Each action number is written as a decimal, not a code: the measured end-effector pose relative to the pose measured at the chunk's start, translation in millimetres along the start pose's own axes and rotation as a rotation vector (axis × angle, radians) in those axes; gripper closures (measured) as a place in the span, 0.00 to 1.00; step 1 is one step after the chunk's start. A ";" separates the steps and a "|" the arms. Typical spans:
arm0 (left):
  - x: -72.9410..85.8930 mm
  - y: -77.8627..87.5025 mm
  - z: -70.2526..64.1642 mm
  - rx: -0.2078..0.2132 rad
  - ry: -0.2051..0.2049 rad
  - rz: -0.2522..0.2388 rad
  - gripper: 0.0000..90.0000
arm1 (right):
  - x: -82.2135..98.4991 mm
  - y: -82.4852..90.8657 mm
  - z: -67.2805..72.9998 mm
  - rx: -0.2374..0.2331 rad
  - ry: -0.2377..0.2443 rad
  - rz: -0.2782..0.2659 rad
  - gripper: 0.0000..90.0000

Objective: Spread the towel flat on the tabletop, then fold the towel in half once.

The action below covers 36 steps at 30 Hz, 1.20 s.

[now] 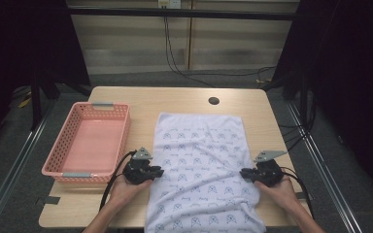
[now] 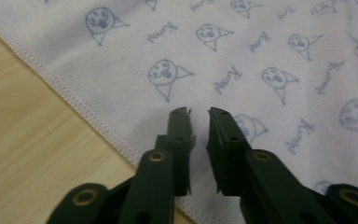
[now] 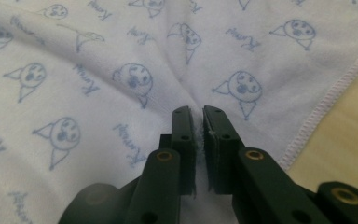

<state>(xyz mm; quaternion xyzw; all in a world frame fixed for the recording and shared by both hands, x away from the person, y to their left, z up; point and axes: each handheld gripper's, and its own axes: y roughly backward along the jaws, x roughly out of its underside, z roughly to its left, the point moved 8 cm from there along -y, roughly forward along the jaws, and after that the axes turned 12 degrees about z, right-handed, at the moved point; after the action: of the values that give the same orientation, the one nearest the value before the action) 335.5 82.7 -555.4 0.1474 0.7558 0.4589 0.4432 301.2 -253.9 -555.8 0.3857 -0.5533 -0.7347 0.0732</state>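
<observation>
A white towel [image 1: 201,145] printed with small blue faces lies flat along the middle of the wooden table [image 1: 141,99], its near end hanging over the front edge. My left gripper [image 1: 161,171] sits at the towel's left edge, pointing inward. In the left gripper view the towel [image 2: 242,51] lies under the left gripper [image 2: 198,112], whose jaws are drawn close with a thin strip of cloth between the pads. My right gripper [image 1: 243,172] is at the right edge. Its jaws [image 3: 196,109] pinch the towel [image 3: 121,60], and creases run toward the tips.
A pink plastic basket [image 1: 125,127] stands empty on the table's left side, close to my left hand. A dark round hole [image 1: 213,101] sits in the tabletop beyond the towel. Bare wood [image 2: 32,140] shows beside the towel's stitched hem [image 3: 326,102].
</observation>
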 end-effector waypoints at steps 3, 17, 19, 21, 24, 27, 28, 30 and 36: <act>4.0 1.0 -8.5 0.027 -0.020 0.016 0.96 | 14.8 8.4 8.7 -0.023 0.003 0.016 0.96; 53.5 26.1 -65.7 0.124 -0.093 0.115 1.00 | 53.0 29.6 55.4 -0.171 0.091 0.107 0.95; 57.4 30.0 -66.9 0.131 -0.085 0.102 0.97 | 53.9 30.8 56.8 -0.181 0.096 0.120 0.88; 51.8 34.6 -61.6 0.136 -0.064 0.068 0.80 | 49.6 32.1 53.1 -0.170 0.083 0.080 0.73; 35.3 36.0 -51.2 0.127 -0.019 0.023 0.75 | 38.1 38.9 41.7 -0.137 0.054 -0.003 0.64; 19.5 29.1 -40.8 0.100 0.005 0.026 0.64 | 24.9 46.1 29.0 -0.095 0.023 -0.070 0.60; 14.1 26.2 -36.6 0.080 0.006 0.033 0.62 | 20.5 47.3 25.5 -0.091 0.021 -0.086 0.60; 0.3 21.4 -26.0 0.058 0.021 0.025 0.58 | 11.1 48.6 16.6 -0.052 0.016 -0.099 0.57; -32.3 16.3 0.9 0.009 0.057 -0.044 0.51 | -21.3 46.6 -12.5 -0.045 -0.019 -0.162 0.50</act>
<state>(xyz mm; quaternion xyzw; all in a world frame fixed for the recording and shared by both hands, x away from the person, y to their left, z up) 351.4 71.6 -524.9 0.1195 0.7731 0.4497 0.4310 309.2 -269.5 -506.1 0.4204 -0.5043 -0.7541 0.0170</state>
